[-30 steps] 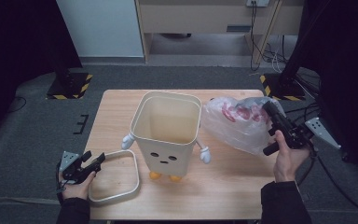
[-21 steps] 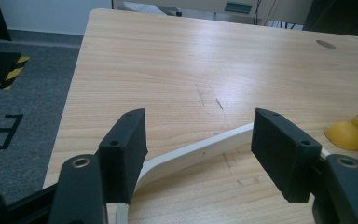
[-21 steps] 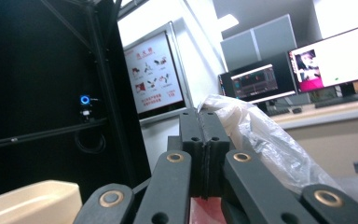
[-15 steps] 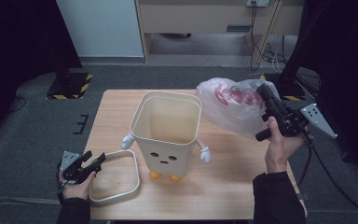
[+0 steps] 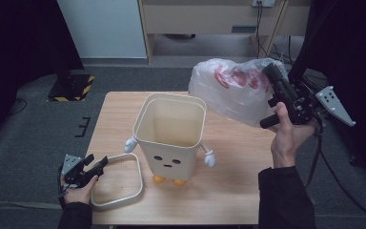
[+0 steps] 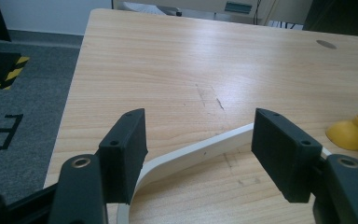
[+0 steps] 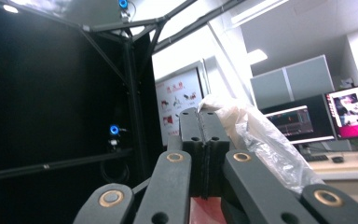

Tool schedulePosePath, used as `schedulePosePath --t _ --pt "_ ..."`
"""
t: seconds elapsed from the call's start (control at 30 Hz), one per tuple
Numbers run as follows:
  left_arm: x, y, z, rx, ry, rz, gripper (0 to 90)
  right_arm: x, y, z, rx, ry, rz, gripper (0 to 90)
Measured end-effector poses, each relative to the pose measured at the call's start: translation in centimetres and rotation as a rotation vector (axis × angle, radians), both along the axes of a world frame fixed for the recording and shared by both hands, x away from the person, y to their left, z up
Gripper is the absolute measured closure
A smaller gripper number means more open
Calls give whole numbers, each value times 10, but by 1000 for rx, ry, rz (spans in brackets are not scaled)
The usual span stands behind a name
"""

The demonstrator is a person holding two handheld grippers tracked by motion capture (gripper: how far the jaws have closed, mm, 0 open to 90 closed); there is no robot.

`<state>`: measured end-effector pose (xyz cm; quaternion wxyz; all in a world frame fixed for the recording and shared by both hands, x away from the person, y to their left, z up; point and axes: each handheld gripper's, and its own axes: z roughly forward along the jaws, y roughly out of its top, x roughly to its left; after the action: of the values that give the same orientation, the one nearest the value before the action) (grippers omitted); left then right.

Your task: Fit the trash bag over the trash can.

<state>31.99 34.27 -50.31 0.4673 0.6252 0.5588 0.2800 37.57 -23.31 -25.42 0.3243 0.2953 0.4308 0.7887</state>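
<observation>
While the right tongs (image 5: pixel 272 76) were clamped tight on a fold of the clear plastic bag (image 5: pixel 231 93), the bag hung in the air above the far right part of the bench (image 5: pixel 238 191), its lower edge close to the rim of the cream bin (image 5: pixel 170 131) without clearly touching it. Red print showed through the film near the top of the bag. From the right gripper view the two black pads (image 7: pixel 200 140) met with only a thin pinch of plastic (image 7: pixel 261 140) trailing off to one side — no gap could be seen between them.

The bin stood upright near the middle of the bench, open at the top, with a small face on its front, two white arms at its sides and orange feet beneath. Just left of it lay the white rectangular frame (image 5: pixel 116 183), flat on the wood.

The left tongs (image 5: pixel 95 167) rested low at the near left corner, jaws spread wide — the left gripper view showed the frame's curved rail (image 6: pixel 196 151) running between the open pads (image 6: pixel 126 154), with neither pad pressing on it. One orange foot (image 6: pixel 349 133) sat at that view's right edge.
</observation>
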Motion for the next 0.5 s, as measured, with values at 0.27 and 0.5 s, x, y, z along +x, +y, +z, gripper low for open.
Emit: schedulePosePath --t 0.27,0.5 --pt "0 -1 0 3 3 -3 351 -4 7 20 8 -46 14 900" --pt "0 -1 0 4 2 -3 351 -7 16 32 -8 -66 32 900"
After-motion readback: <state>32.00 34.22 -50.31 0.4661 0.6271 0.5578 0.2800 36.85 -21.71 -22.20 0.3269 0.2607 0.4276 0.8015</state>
